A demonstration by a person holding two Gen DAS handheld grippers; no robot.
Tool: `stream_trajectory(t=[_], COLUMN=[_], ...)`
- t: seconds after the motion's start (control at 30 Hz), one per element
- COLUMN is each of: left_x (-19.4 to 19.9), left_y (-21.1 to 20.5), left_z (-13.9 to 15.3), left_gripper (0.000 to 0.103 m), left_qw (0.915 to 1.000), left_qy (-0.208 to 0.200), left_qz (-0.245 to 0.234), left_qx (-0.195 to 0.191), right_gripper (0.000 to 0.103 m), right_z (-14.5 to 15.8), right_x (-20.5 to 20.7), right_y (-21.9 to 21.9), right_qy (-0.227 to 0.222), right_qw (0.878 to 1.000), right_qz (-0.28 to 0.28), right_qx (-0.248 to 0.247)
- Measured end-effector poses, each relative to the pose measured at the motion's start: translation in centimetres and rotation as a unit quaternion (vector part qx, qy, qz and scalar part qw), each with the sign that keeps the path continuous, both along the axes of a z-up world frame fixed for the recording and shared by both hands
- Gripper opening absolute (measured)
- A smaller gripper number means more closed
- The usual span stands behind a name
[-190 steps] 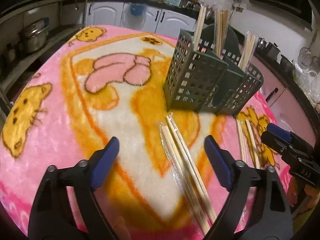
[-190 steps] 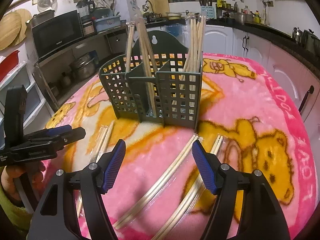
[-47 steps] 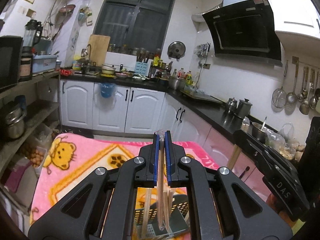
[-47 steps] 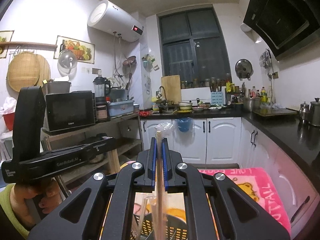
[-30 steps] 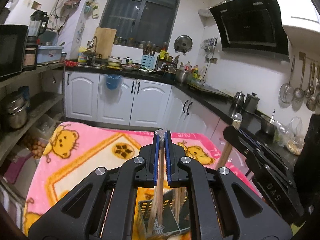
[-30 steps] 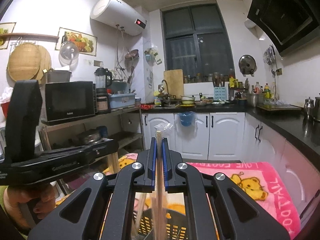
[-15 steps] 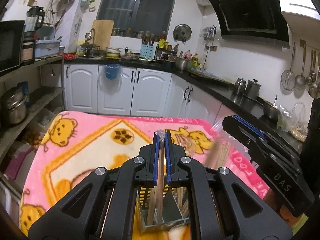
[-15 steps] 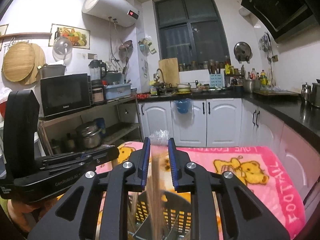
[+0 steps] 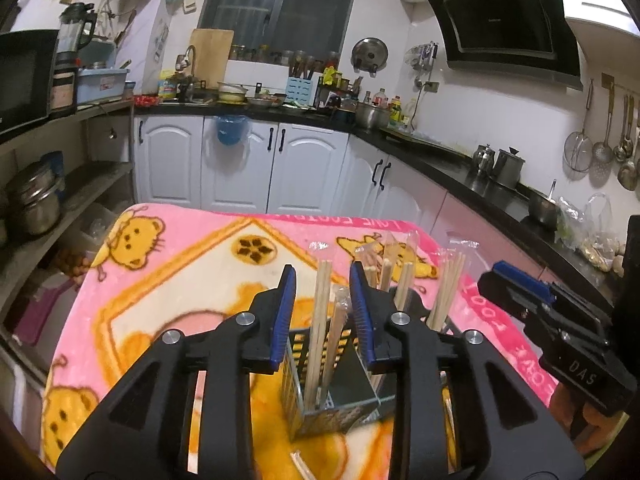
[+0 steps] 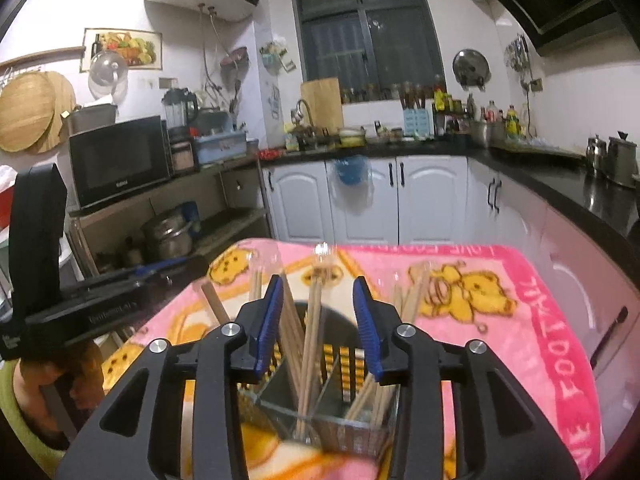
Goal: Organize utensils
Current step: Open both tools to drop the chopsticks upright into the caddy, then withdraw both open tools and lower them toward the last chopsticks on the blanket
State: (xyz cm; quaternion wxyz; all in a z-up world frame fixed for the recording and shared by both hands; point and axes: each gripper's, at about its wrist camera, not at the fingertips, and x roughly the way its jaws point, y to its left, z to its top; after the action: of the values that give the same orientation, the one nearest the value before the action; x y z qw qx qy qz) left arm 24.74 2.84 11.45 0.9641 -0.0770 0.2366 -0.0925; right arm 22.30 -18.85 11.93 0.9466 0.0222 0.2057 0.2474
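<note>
A dark green slotted utensil holder (image 9: pixel 336 396) stands on the pink cartoon blanket (image 9: pixel 168 280); it also shows in the right wrist view (image 10: pixel 344 412). Wrapped wooden chopsticks (image 9: pixel 320 320) stand upright in its compartments, also seen in the right wrist view (image 10: pixel 314 328). My left gripper (image 9: pixel 322 316) is open just above the holder, its jaws either side of standing chopsticks without touching them. My right gripper (image 10: pixel 318 322) is open above the holder too, and appears in the left wrist view (image 9: pixel 560 332) at the right. The left gripper's body shows at the left of the right wrist view (image 10: pixel 100 304).
One more chopstick pair (image 9: pixel 304 468) lies on the blanket in front of the holder. White cabinets (image 9: pixel 240 168) and a black counter (image 9: pixel 460 160) stand behind the table. A shelf with pots (image 10: pixel 168 236) and a microwave (image 10: pixel 120 160) is at the left.
Both grippers have opened and let go of their chopsticks, which now stand in the holder. Both views have tilted downward toward the holder.
</note>
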Motion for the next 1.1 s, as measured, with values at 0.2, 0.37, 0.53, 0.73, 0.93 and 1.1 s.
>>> stream_trajectory(t=[0.2,0.37,0.53,0.73,0.93,1.1], left_x=[-1.0,-1.9,-3.1,-4.4,-5.4,-6.3], left_y=[0.5,0.6,0.6,1.0,1.3,1.3], left_z=[-0.4,-0.6,-0.6,-0.9,-1.6,-2.4], left_gripper=[0.038,0.051,0.062,0.079,0.087,0.092], left_qw=[1.0000,0.9999,0.9999,0.9998,0.9995,0.9993], left_qy=[0.007,0.008,0.007,0.008,0.017,0.025], left_qz=[0.007,0.010,0.011,0.018,0.027,0.030], left_qx=[0.000,0.004,0.006,0.005,0.002,0.002], right_gripper=[0.040,0.045,0.046,0.051,0.057,0.059], right_z=[-0.3,-0.4,-0.4,-0.5,-1.4,-2.3], right_x=[-1.2,-2.3,-3.2,-4.1,-4.9,-5.5], right_y=[-0.2,-0.6,-1.0,-1.3,-1.8,-2.1], right_qy=[0.010,0.009,0.010,0.012,0.021,0.033], right_qw=[1.000,1.000,1.000,1.000,1.000,0.999], right_qz=[0.007,0.007,0.008,0.009,0.007,0.008], right_qx=[-0.004,-0.007,-0.009,-0.014,-0.021,-0.023])
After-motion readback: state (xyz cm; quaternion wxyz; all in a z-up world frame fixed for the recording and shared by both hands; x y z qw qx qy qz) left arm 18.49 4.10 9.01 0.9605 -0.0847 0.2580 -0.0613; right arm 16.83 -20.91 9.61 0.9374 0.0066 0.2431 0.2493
